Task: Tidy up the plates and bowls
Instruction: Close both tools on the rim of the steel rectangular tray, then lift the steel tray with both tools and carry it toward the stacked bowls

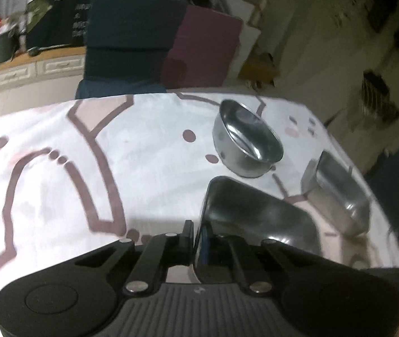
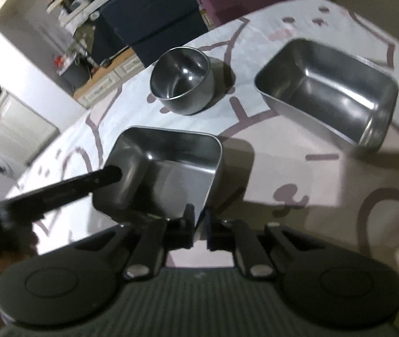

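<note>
Three steel pieces sit on a tabletop (image 2: pixel 297 174) covered with a white cloth printed in mauve lines and dots.

Near rectangular tin (image 2: pixel 168 165): both tools are on it. The right tool (image 2: pixel 200 226) is pressed together on the near right wall at the corner, with the wall between its jaws. The left tool (image 1: pixel 195 238) is pinched on the wall at the opposite side. In the right wrist view, one finger (image 2: pixel 87 182) of the left tool lies against the tin's left wall from outside.

Round bowl (image 2: pixel 182 81) stands upright beyond the tin, apart from it. Second rectangular tin (image 2: pixel 331 92) stands to the right, well apart from both. Nothing lies between the tools and the held tin; the other two pieces are clear of both.

Surroundings: dark blue cushion (image 1: pixel 132 39) and maroon cushion (image 1: pixel 205 47) stand just past the far tabletop edge. Behind them is a cluttered shelf unit (image 1: pixel 36 64) with white drawer fronts.

Writing: white lettering on a dark panel (image 1: pixel 80 19) behind the blue cushion, too blurred to read. Both views are motion-blurred.
</note>
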Demonstrator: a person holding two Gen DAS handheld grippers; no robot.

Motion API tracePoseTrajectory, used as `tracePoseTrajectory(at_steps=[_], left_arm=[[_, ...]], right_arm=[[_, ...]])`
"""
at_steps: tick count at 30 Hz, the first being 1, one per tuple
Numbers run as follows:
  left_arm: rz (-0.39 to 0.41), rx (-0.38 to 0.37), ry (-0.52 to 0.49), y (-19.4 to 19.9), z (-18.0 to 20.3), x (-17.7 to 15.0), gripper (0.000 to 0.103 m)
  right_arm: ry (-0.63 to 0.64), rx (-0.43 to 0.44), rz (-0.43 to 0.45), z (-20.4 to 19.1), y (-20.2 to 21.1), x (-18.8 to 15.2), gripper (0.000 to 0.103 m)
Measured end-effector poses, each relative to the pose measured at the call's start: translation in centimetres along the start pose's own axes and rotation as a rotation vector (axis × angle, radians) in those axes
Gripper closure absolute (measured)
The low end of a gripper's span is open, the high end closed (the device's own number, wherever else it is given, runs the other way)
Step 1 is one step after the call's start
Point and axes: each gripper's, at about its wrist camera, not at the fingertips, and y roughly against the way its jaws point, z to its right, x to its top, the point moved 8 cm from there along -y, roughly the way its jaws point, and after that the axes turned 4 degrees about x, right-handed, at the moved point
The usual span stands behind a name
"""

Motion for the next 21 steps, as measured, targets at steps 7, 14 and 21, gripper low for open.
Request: tracePoseTrajectory(at_steps=[7, 14, 21], left_arm=[[0.084, 0.046, 0.048, 7.5, -0.7, -0.4, 0.098], [0.169, 0.13, 0.085, 16.7, -2.1, -3.0, 0.098], [0.191, 0.221, 0.152, 23.4, -4.8, -7.9, 0.097]], right_arm=[[0.086, 0.058, 0.043, -2.0, 2.6, 0.0, 0.096], [0.194, 0.174, 0.084, -6.5, 7.1, -2.1, 0.096], [0.296, 0.258, 0.096, -11.3, 10.0, -5.6, 0.096]])
